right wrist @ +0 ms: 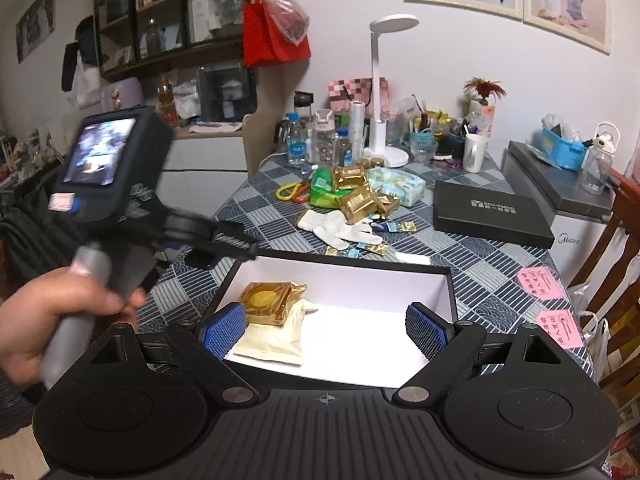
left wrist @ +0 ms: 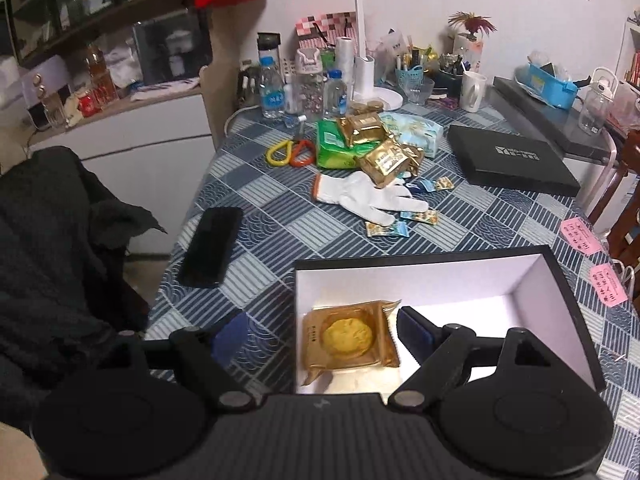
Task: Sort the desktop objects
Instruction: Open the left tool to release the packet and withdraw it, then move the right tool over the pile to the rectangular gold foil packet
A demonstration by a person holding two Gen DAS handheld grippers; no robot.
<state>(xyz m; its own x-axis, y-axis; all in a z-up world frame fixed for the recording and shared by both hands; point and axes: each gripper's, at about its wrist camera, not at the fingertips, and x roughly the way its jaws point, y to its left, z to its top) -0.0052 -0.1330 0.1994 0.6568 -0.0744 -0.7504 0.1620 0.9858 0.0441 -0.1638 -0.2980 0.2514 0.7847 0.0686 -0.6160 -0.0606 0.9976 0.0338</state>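
A black box with a white inside stands at the near edge of the table. In it lies a gold-wrapped mooncake, resting partly on a cream packet. My left gripper hovers open above the box's left wall, straddling the mooncake without touching it. My right gripper is open over the box's near side, with nothing between its blue pads. More gold packs, a white glove and small candies lie mid-table.
A black phone lies left of the box and a black lid at the right. Scissors, a green pack, bottles and a lamp crowd the back. A hand holds the left tool. Pink notes lie at the right edge.
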